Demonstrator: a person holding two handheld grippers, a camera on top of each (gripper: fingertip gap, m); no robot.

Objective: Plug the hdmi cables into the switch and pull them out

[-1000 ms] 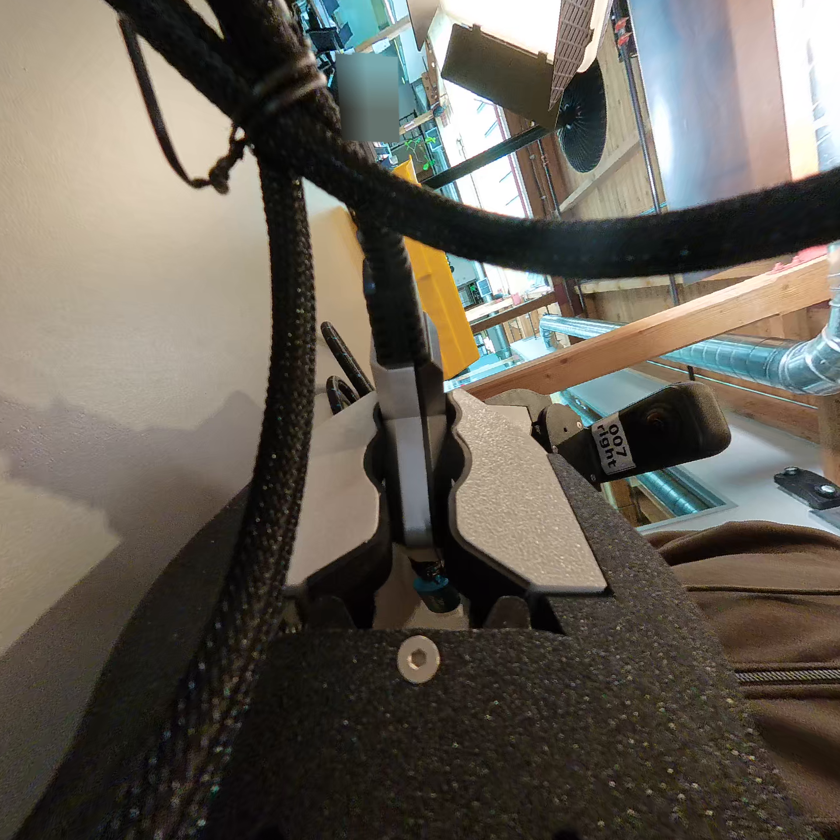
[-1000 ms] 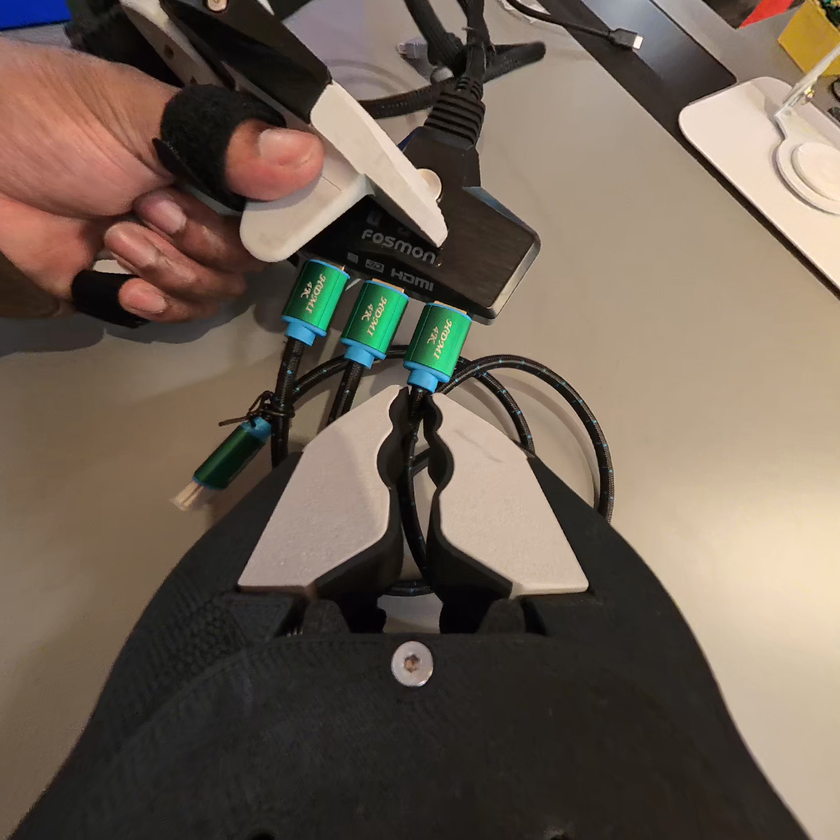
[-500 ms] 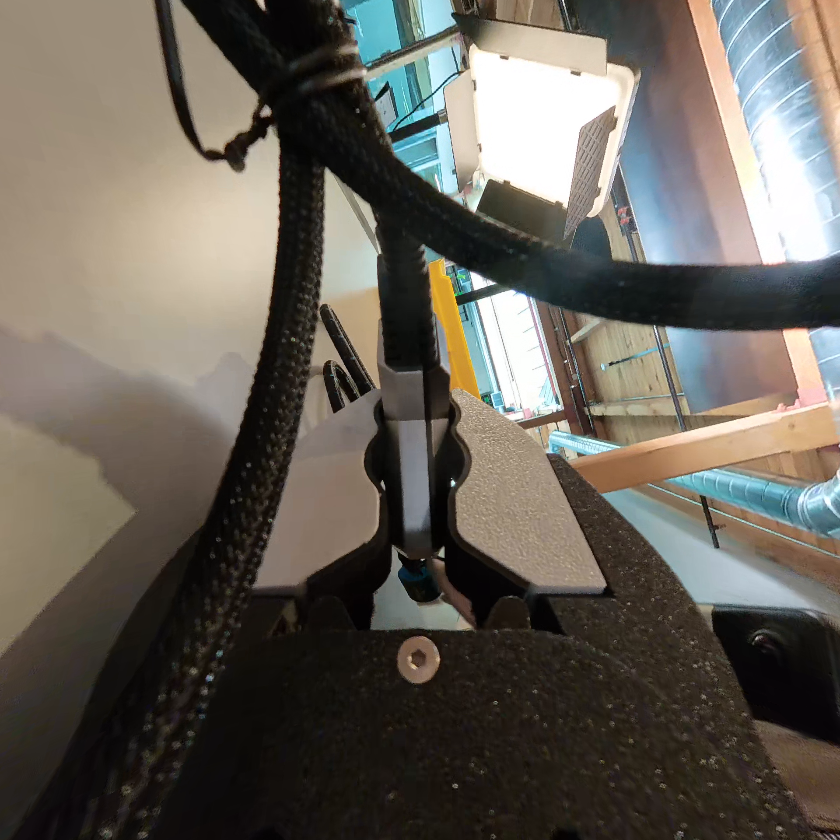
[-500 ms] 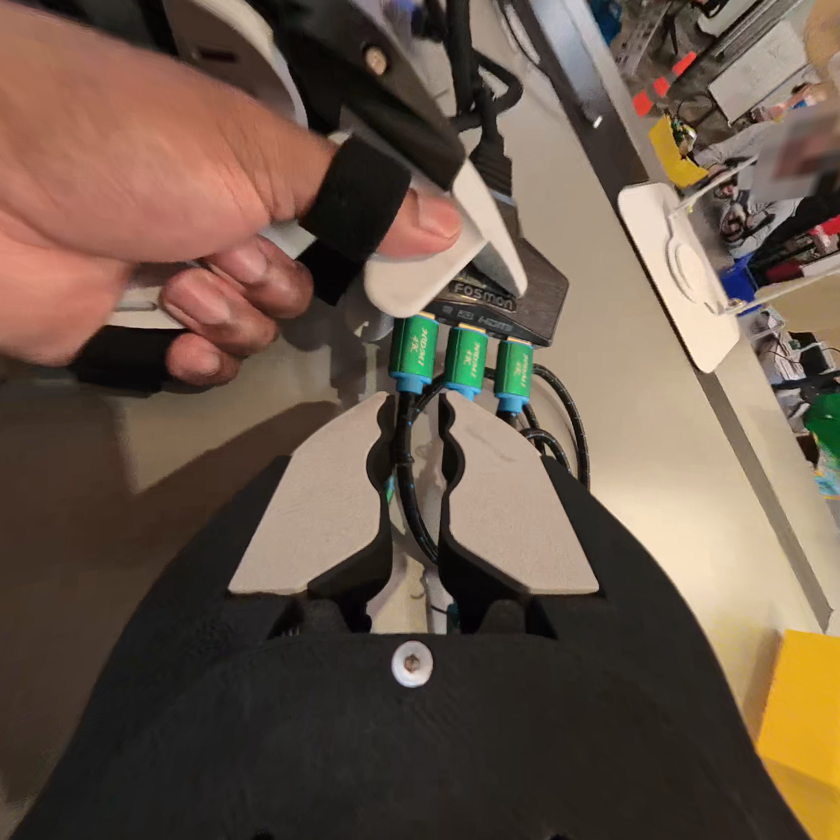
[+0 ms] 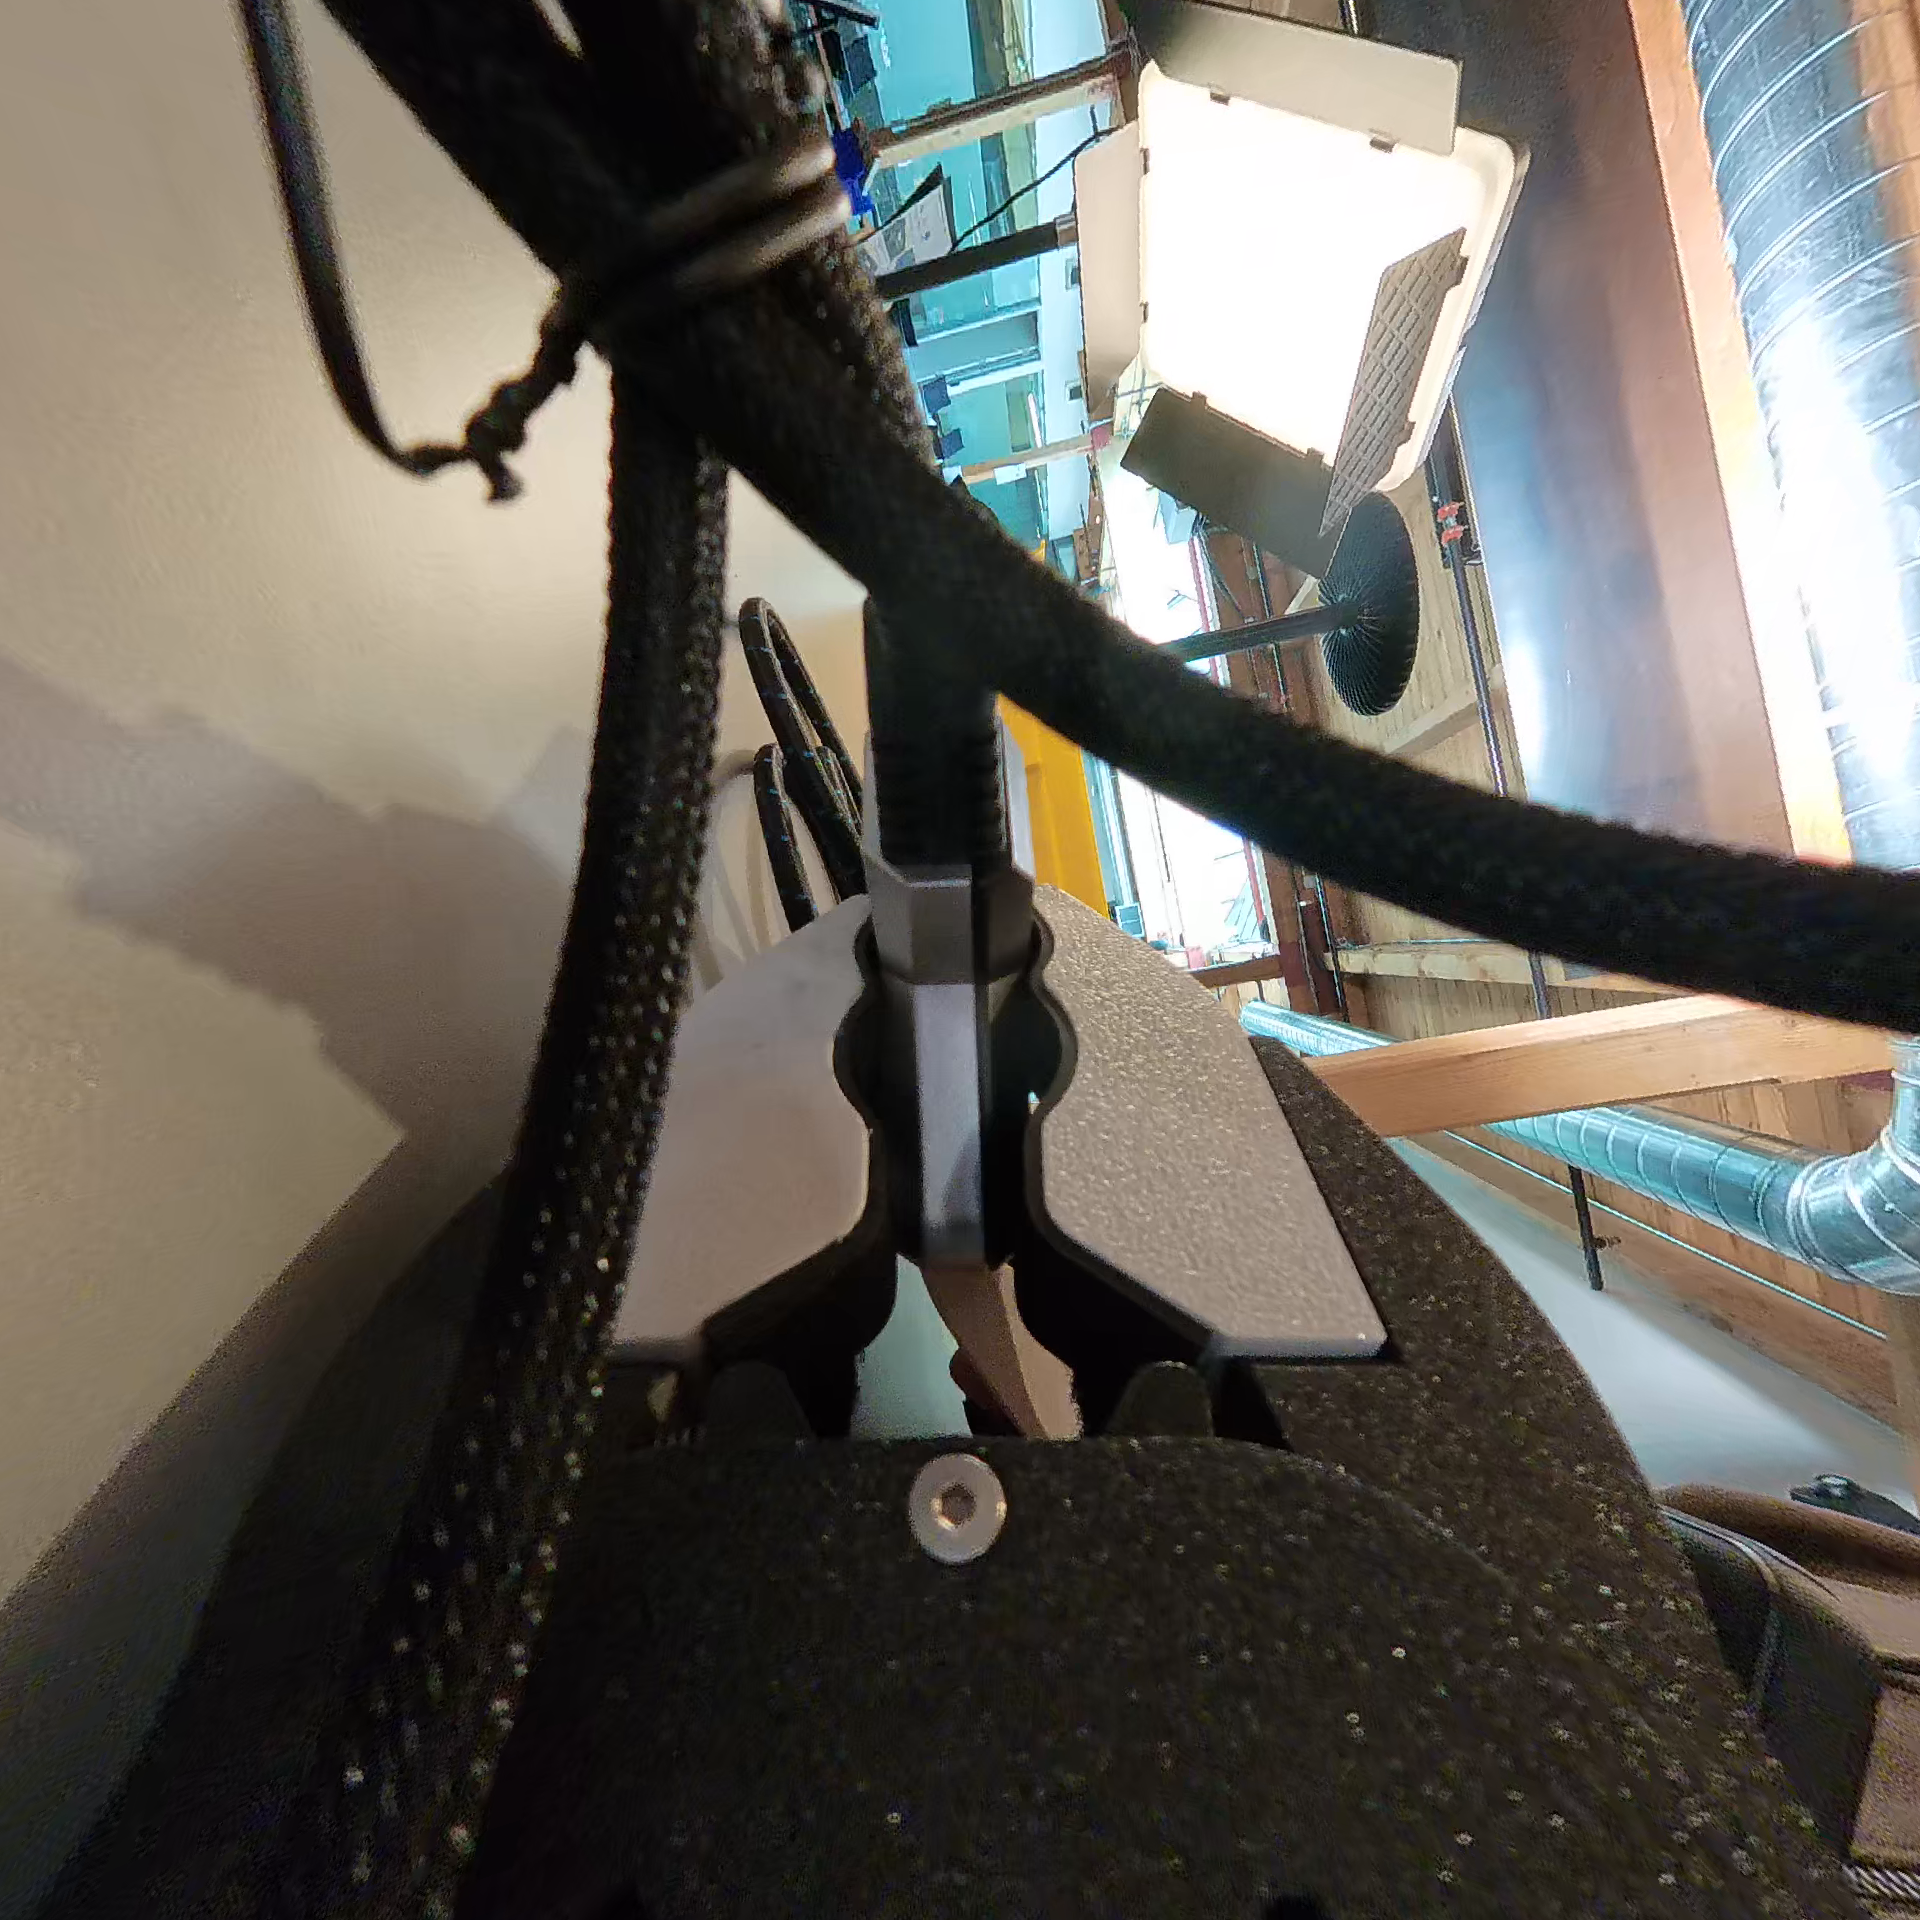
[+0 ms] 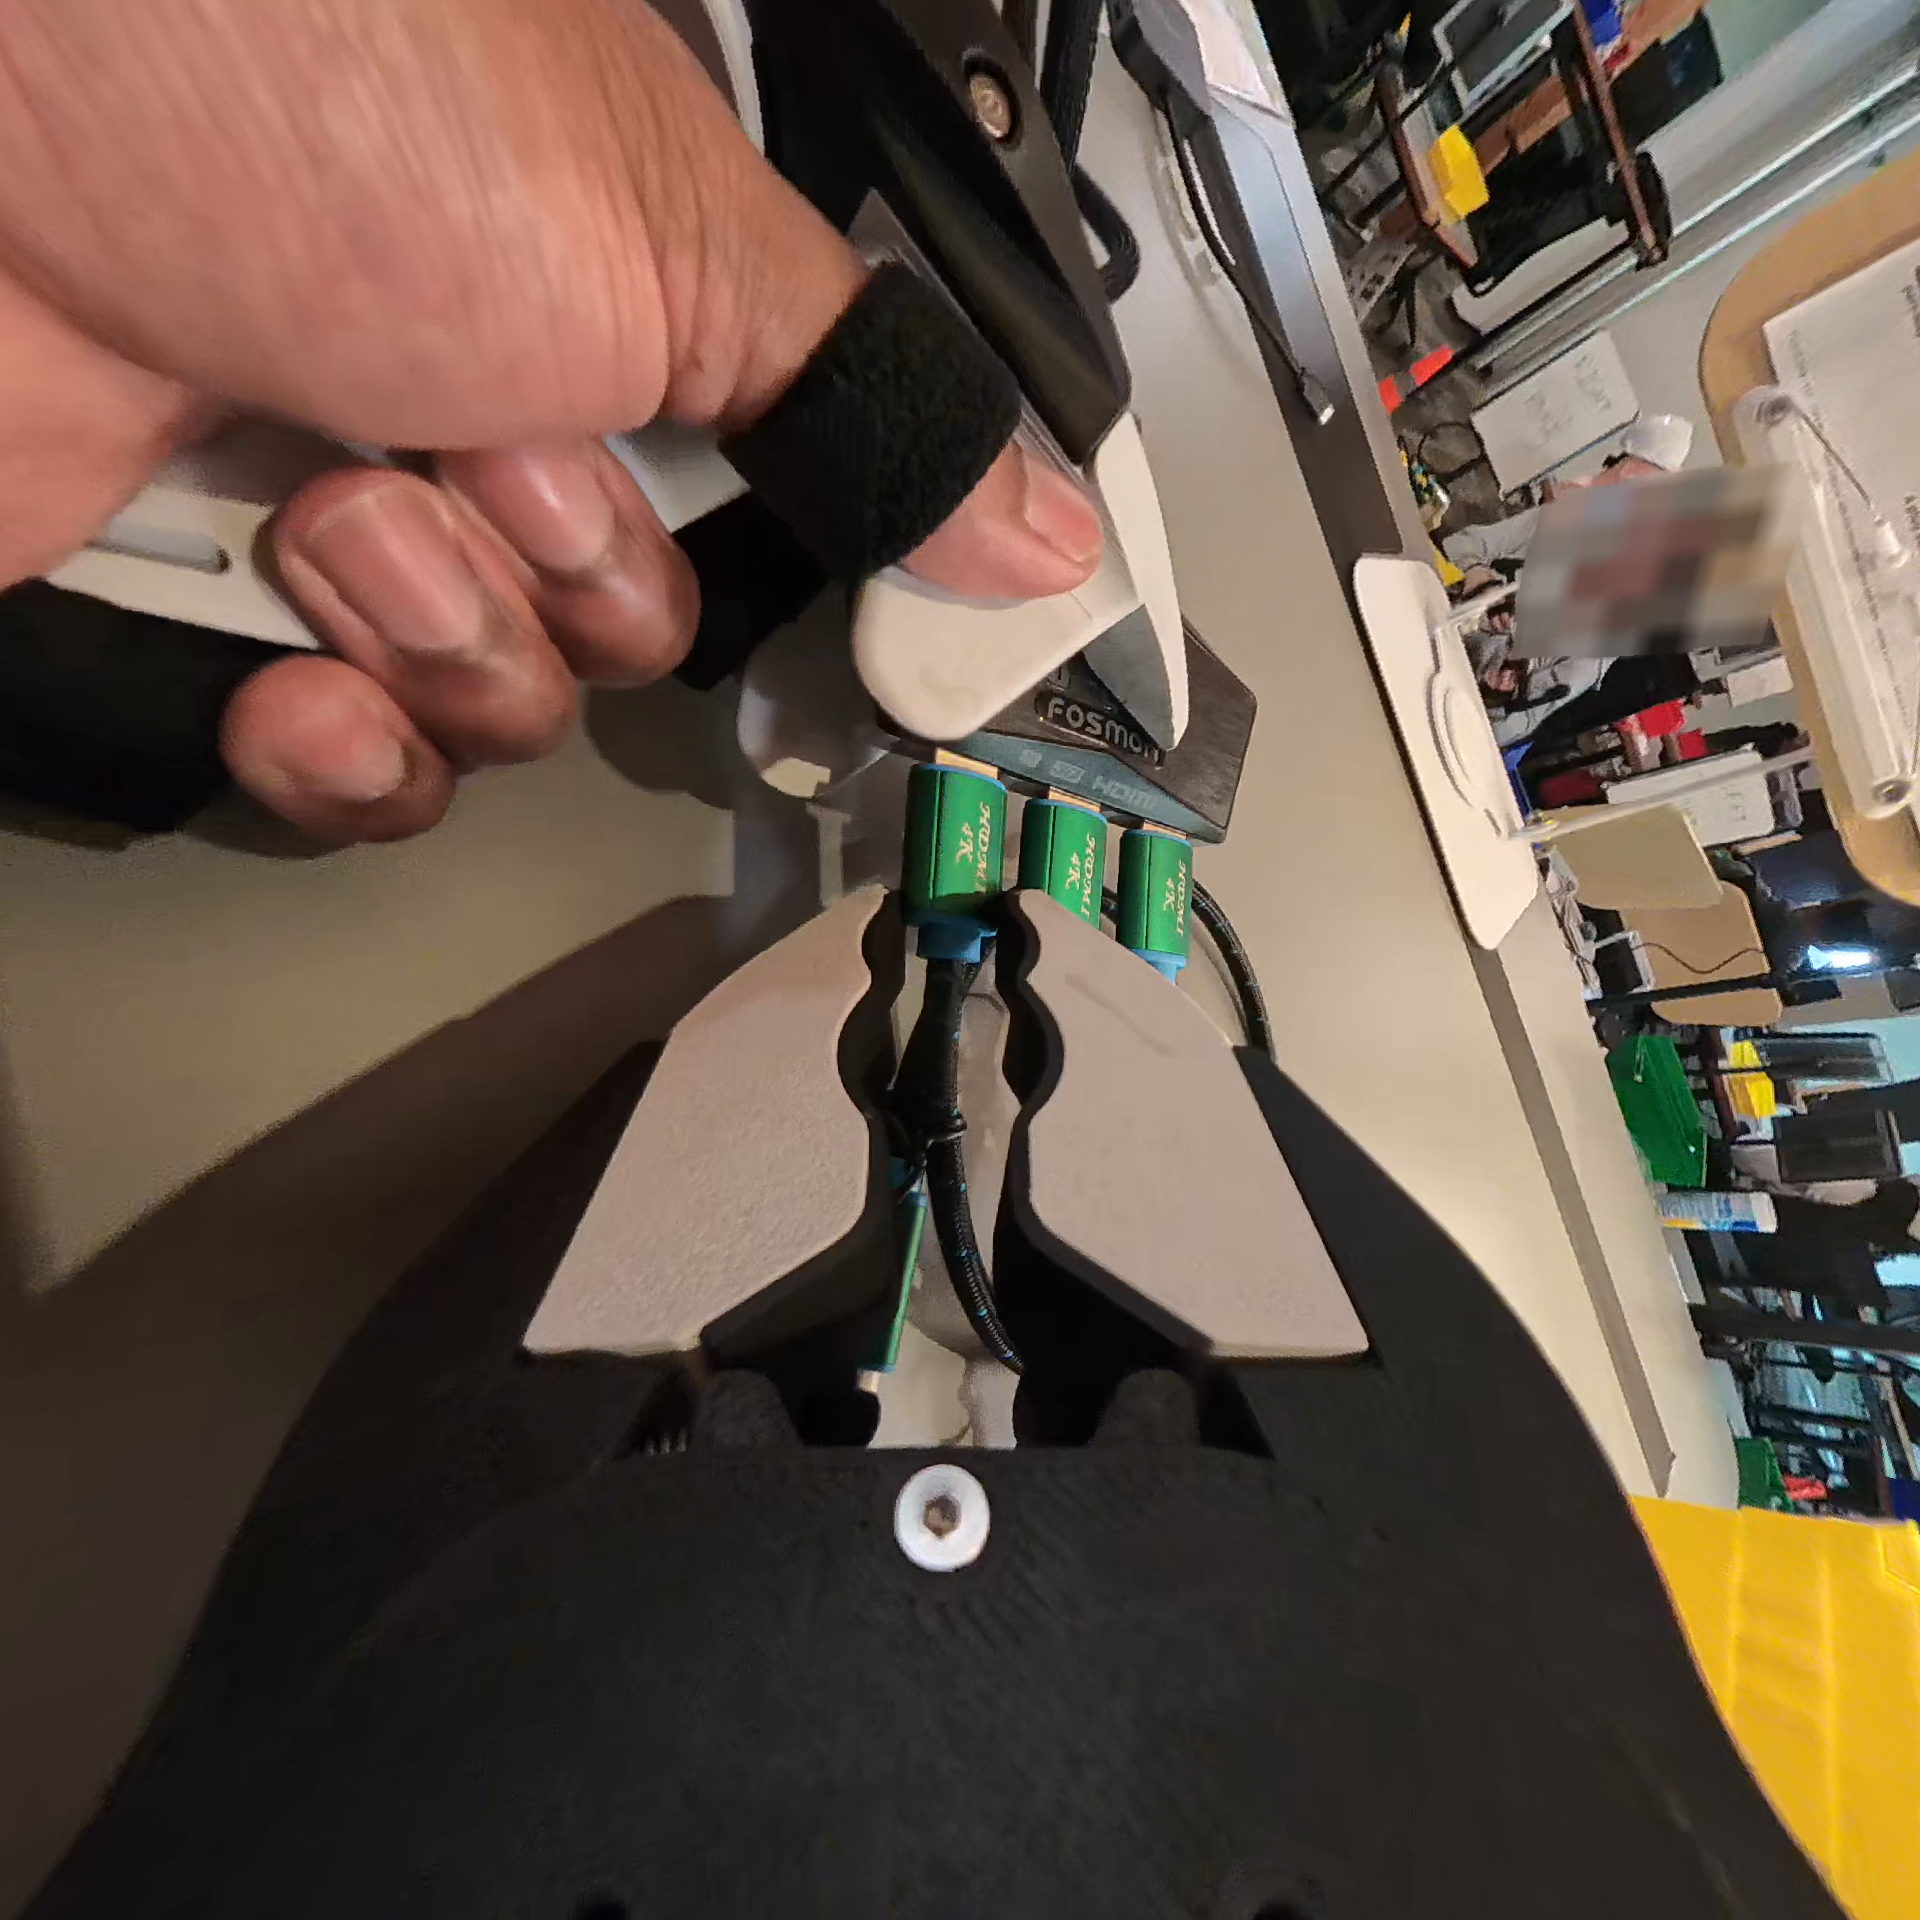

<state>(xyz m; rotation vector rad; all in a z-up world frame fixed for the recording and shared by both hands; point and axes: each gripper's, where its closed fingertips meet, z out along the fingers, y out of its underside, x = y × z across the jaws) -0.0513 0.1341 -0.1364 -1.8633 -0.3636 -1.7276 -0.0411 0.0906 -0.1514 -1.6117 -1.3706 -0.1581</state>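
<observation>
My left gripper (image 5: 948,925) is shut on a dark grey switch box (image 5: 940,1091), seen edge-on between its pads. In the right wrist view its white fingers (image 6: 997,644) clamp the same box (image 6: 1195,717), with a hand (image 6: 416,260) on the handle. Three green plugs (image 6: 1065,868) sit in the box's front. My right gripper (image 6: 951,909) is open. Its fingertips flank the cable end of the leftmost green plug (image 6: 951,842), and that plug's black braided cable (image 6: 940,1049) runs back between the fingers. A loose green plug (image 6: 902,1278) lies under the left finger.
Thick black braided cables (image 5: 1247,748) cross in front of the left gripper. A white flat stand (image 6: 1444,727) lies on the grey table (image 6: 1299,987) to the right. A yellow bin (image 6: 1818,1704) is at the lower right. A bright light panel (image 5: 1299,260) hangs above. The grippers' ends are close to 5 cm from one another.
My right gripper let go of the right-hand plug's cable, opened, moved to the leftmost cable and slid up it to the plug. My left gripper kept hold of the box while it tilted.
</observation>
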